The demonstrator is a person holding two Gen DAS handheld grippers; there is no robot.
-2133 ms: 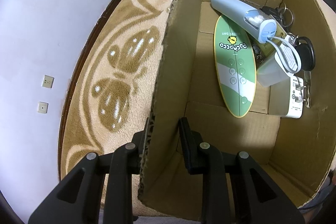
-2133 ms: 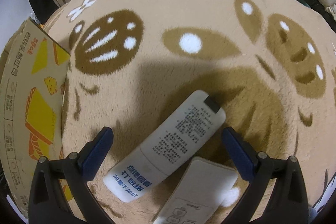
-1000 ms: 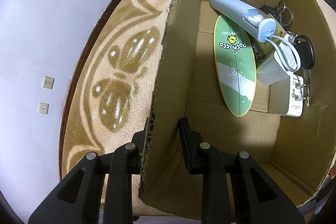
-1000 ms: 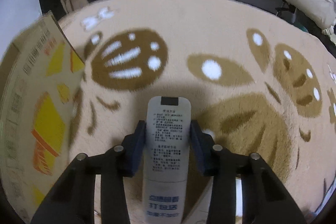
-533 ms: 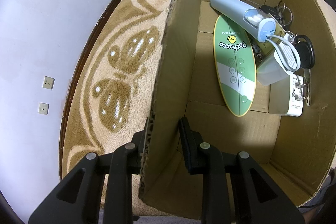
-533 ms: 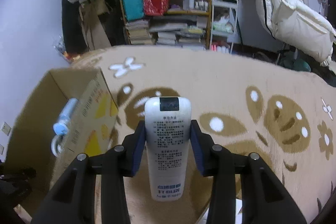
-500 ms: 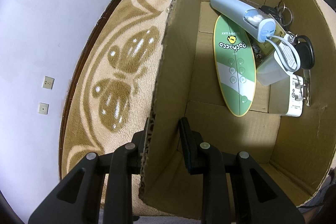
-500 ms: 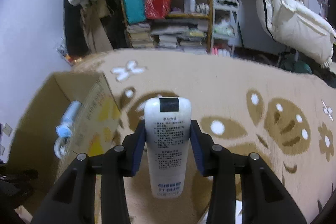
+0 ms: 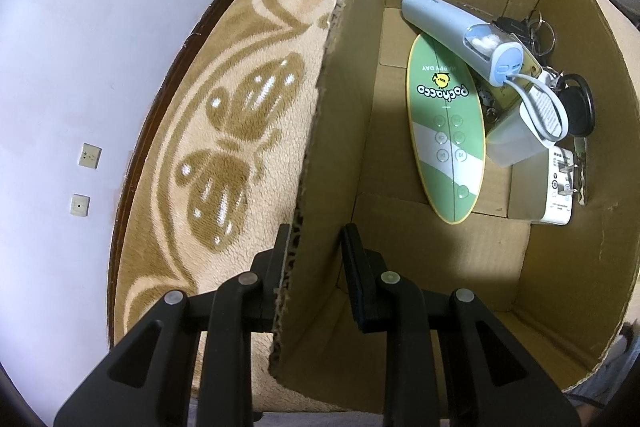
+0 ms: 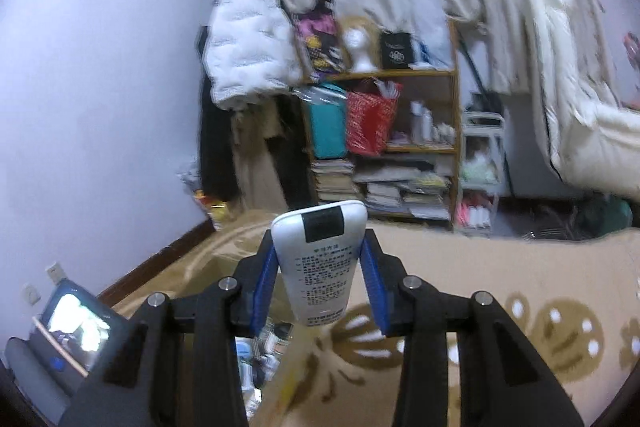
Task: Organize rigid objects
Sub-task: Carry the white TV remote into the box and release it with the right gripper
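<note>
Right gripper [image 10: 320,283] clamps the stiff, probably light white plastic remote [image 10: 320,259] mid-body, nose toward twelve o'clock; left gripper [image 9: 316,251] pinches the brown cardboard box wall [image 9: 332,131].

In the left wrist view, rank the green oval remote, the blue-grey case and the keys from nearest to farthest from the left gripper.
1. Green oval remote, box floor, just ahead of the left gripper.
2. Blue-grey case, lying across the remote's far end.
3. Keys, far right corner.

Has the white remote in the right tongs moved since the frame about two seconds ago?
Yes. The white remote then lay on the rug; now it is clamped in the right tongs, raised off the rug and carried leftward above the cardboard box.
</note>
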